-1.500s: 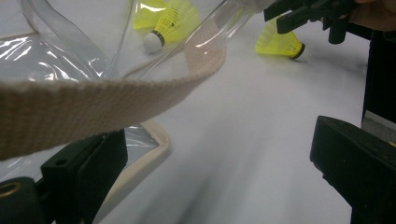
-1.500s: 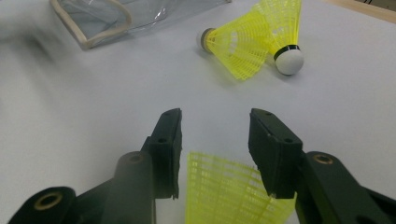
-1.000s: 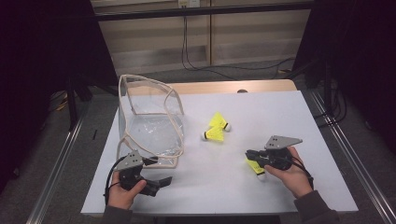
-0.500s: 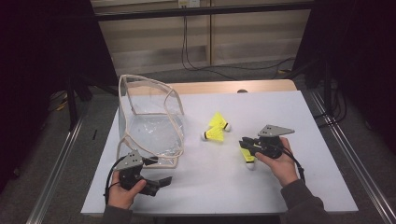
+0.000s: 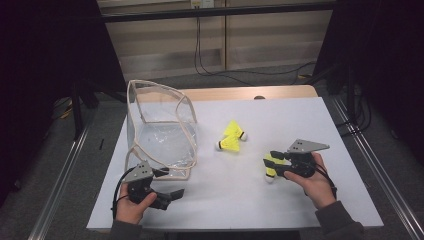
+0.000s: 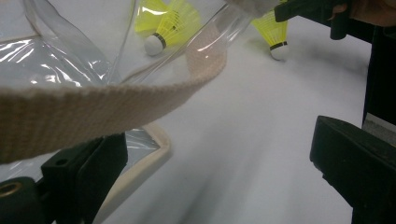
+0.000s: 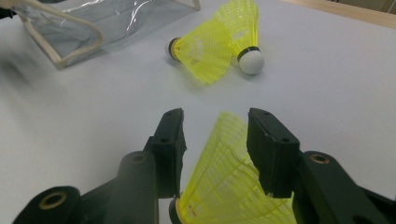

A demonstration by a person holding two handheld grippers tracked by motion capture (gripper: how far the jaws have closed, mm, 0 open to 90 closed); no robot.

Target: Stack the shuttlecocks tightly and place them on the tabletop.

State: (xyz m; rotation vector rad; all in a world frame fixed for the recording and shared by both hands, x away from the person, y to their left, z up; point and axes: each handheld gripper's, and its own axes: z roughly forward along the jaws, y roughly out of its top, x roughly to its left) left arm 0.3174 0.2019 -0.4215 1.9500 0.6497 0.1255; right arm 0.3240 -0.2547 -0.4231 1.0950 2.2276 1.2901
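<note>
Basically, the thing that matters is the shuttlecock [image 7: 224, 186] sitting between the right gripper [image 5: 276, 163] jaws: its skirt fans up between the two black jaws in the right gripper view, cork end down toward the table (in the high view the white cork [image 5: 270, 178] hangs just below the jaws, touching or nearly touching the white table [image 5: 350, 200], can't tell which). Long axis runs roughly vertical, across the gripper's reach. Jaws have just been opening and stand at a narrow-to-middling gap with a visible sliver of space on the left jaw side, so the pads look off the skirt; it reads as being let go, not gripped. The clear bag [image 5: 160, 130] lies well apart to the left, open mouth by the left gripper [image 5: 172, 194], whose jaws stand wide with the bag's tan strap [image 6: 93, 112] crossing in front of them, not pinched. Two more shuttlecocks [image 5: 232, 137] lie on their sides between bag and right hand, touching each other. The right hand is the nearer one for all three. Against a second ago: the right gripper has shifted toward the table's middle and the shuttlecock has gone from lying flat under the jaws to hanging upright; left hand and bag unchanged.
</note>
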